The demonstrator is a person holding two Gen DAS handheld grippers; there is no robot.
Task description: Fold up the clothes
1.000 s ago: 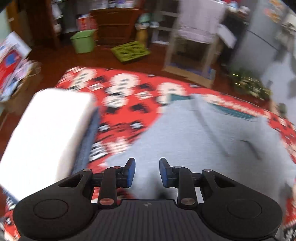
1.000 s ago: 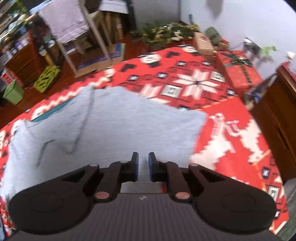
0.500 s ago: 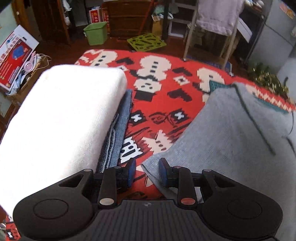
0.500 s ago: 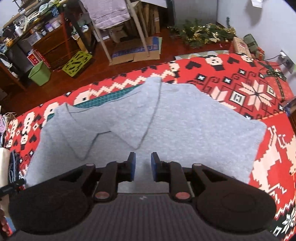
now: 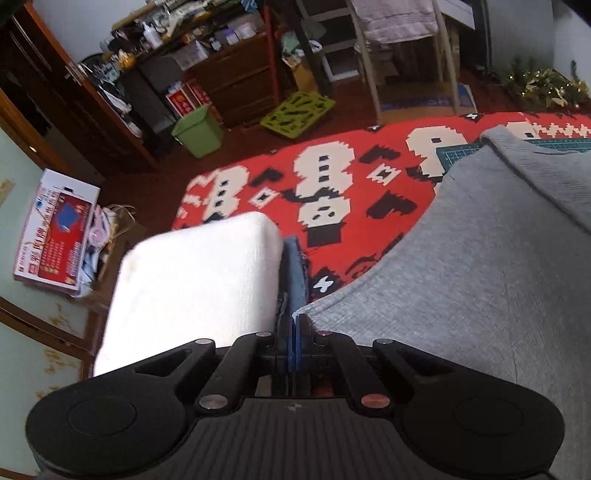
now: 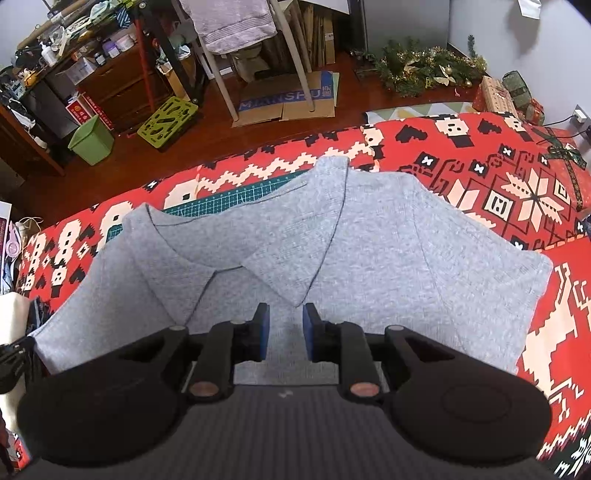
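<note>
A grey polo shirt (image 6: 369, 240) lies spread on a red patterned cloth (image 6: 498, 155), collar towards the far side. My left gripper (image 5: 295, 326) is shut on the shirt's near left corner (image 5: 314, 310), right beside a folded white stack (image 5: 195, 288) with blue denim (image 5: 295, 269) under it. The right gripper (image 6: 285, 321) hangs open over the shirt's middle, just short of the collar tip (image 6: 295, 301), with nothing between its fingers. The left gripper's dark tip (image 6: 14, 354) shows at the far left edge of the right wrist view.
A green cutting mat (image 6: 229, 199) peeks out under the collar. On the floor beyond are a green bin (image 5: 197, 131), a green crate (image 5: 297, 114) and a chair draped with a towel (image 6: 236, 22). A garland (image 6: 424, 70) and wrapped boxes (image 6: 509, 92) sit far right.
My left gripper has gone from open to shut at the shirt's left corner. The right gripper has opened wider and drawn back, so more of the shirt shows.
</note>
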